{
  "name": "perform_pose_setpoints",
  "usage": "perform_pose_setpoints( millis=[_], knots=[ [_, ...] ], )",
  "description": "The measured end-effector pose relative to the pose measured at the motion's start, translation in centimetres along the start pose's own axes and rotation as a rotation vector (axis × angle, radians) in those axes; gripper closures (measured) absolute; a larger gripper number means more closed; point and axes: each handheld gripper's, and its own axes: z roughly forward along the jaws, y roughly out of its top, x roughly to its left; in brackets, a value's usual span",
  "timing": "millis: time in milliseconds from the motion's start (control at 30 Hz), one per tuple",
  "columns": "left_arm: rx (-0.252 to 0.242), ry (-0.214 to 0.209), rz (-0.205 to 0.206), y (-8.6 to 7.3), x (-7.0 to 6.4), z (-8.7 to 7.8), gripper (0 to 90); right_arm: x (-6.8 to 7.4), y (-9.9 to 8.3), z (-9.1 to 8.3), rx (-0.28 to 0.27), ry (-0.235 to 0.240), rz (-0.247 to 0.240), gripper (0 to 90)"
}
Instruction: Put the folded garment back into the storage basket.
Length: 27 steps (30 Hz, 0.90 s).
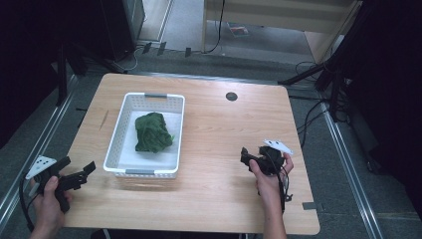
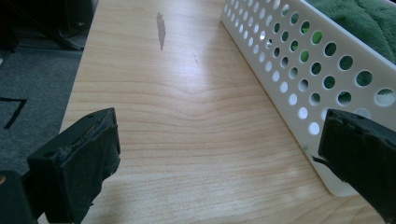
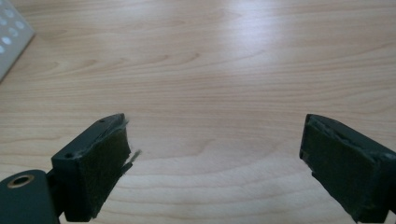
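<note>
Where the wooden table (image 1: 214,199) meets its near-left corner, left gripper (image 1: 85,172) held low in the left hand (image 1: 47,199), jaws spread wide w/ nothing between, grey plate on top, cable looping down off the edge. From the left gripper view, both black pads apart over bare wood, tips aimed along the table's left strip; perforated side wall of the white basket (image 2: 299,70) running just beside the right-hand pad, close but apart. Dark streak in the wood grain (image 2: 161,30) farther ahead.

Next over, white basket (image 1: 119,144) sitting on the table's left half, long axis front-to-back, grey handle strips at near & far rims. Inside, green cloth (image 1: 153,132) bunched in a crumpled heap, roughly mid-basket, a bit toward the far end; bare white floor visible nearer the person. Green fabric also peeking above the wall & thru the holes in the left gripper view (image 2: 364,21).

Centre of table: bare wood; round dark grommet (image 1: 231,96) near the far edge.

Right side: right gripper (image 1: 245,155) gripped by the right hand (image 1: 268,177), near the front-right area, pointing left toward the basket, well apart from it. Jaws released, wide gap, nothing held; in the right gripper view both pads over plain wood, basket corner (image 3: 11,37) at top left, far off. Cable trailing back along the forearm.
</note>
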Motion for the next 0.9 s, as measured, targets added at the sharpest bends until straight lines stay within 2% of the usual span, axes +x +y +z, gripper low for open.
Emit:
perform_pose_setpoints(
  millis=[133,167,200,400,633,833,900],
  knots=[
    [0.0,0.0,0.0,0.0,0.0,0.0,0.0,-0.8,-0.5,-0.1,0.008,-0.018,0.005,8.8],
    [0.0,0.0,0.0,0.0,0.0,0.0,0.0,-1.6,-0.9,-0.1,0.015,-0.036,0.01,8.8],
    [0.0,0.001,0.0,0.0,0.0,0.0,0.0,-1.6,-0.9,-0.1,0.015,-0.036,0.01,8.8],
    [-0.001,0.001,0.0,0.0,0.0,0.0,0.0,-3.7,-2.3,-0.4,0.032,-0.069,0.031,8.8],
    [-0.001,0.001,0.0,0.0,0.0,0.0,0.0,-5.4,-3.4,-1.2,0.029,-0.05,0.033,8.7],
    [-0.001,0.0,0.0,0.0,0.0,0.0,0.0,-6.6,-4.1,-1.7,0.03,-0.056,0.044,8.7],
    [-0.001,0.0,0.0,0.0,0.0,0.0,0.0,-7.2,-4.3,-2.2,0.017,-0.062,0.062,8.8]
  ],
)
